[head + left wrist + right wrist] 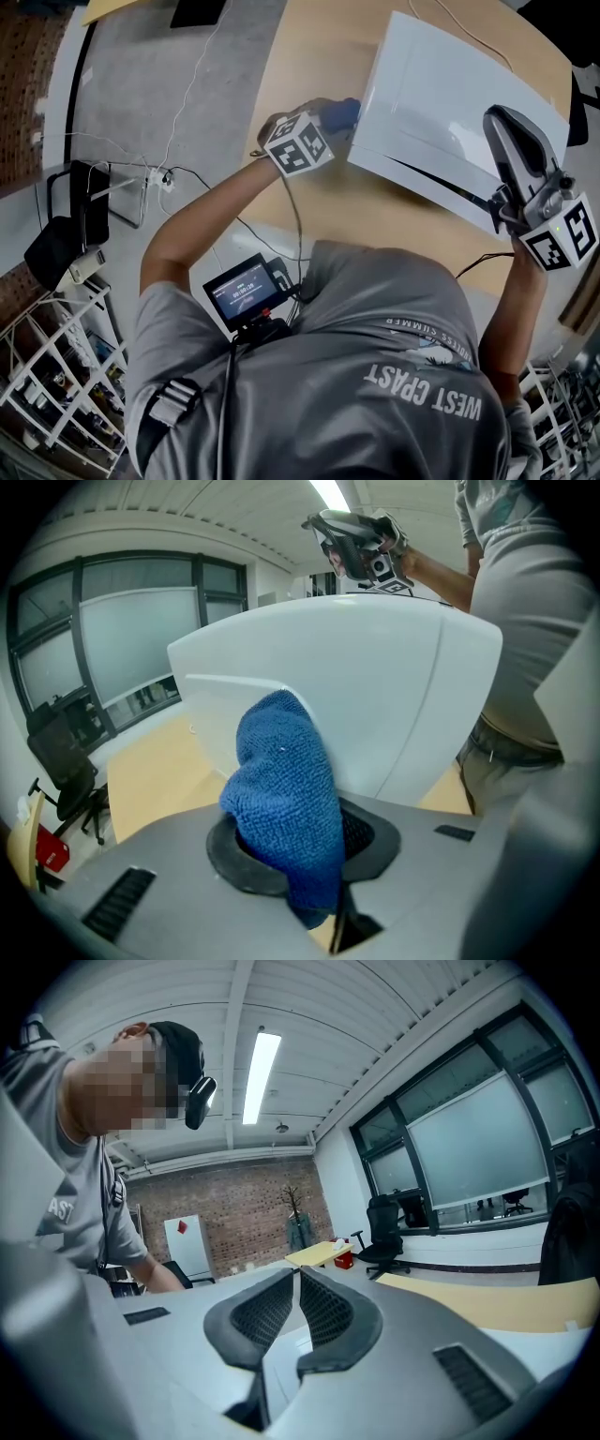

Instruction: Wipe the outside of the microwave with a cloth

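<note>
The white microwave [459,103] stands on a wooden table [309,56]. My left gripper [345,116] is shut on a blue cloth [339,112] and holds it against the microwave's left side. In the left gripper view the cloth [281,799] bulges up from between the jaws of the left gripper [300,808], right before the microwave's white wall [375,696]. My right gripper [503,120] hovers over the microwave's right end, also seen as the right gripper [361,541] above the microwave's top. In its own view the right gripper [298,1274] has its jaw tips together with nothing between them.
Cables [178,178] trail over the grey floor at the left, beside a black chair [75,216]. A white wire rack [47,375] stands at the lower left. A small screen [246,291] hangs on the person's chest. Office chairs [66,761] stand by the windows.
</note>
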`<state>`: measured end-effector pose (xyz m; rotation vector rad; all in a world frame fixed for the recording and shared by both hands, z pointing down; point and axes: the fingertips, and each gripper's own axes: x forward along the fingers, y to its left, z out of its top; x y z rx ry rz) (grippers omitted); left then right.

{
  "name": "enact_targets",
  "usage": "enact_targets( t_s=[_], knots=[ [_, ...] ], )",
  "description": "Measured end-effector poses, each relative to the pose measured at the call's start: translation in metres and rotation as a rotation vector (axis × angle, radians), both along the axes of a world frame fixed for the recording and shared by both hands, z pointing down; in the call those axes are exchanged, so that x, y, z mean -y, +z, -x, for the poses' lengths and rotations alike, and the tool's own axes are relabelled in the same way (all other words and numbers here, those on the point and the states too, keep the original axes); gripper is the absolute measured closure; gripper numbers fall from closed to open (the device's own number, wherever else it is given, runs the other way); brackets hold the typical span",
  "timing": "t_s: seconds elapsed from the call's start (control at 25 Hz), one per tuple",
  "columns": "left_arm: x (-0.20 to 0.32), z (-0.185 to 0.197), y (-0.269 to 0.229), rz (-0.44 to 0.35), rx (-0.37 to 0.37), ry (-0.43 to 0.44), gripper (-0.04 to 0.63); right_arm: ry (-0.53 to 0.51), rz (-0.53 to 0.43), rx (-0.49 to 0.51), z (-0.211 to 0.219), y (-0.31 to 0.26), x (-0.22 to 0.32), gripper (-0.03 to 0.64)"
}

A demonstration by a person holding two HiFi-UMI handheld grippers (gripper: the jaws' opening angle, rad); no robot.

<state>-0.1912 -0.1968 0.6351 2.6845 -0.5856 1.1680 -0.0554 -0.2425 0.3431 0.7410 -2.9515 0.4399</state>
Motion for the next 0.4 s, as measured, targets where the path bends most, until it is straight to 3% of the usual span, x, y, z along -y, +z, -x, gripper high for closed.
enact_targets(
  t_s=[0.4],
  knots=[
    [0.0016, -0.0015, -0.0005, -0.005, -0.004, -0.003, 0.503, 0.013, 0.006, -0.002, -0.0026, 0.0009, -0.0016, 0.577]
  ],
)
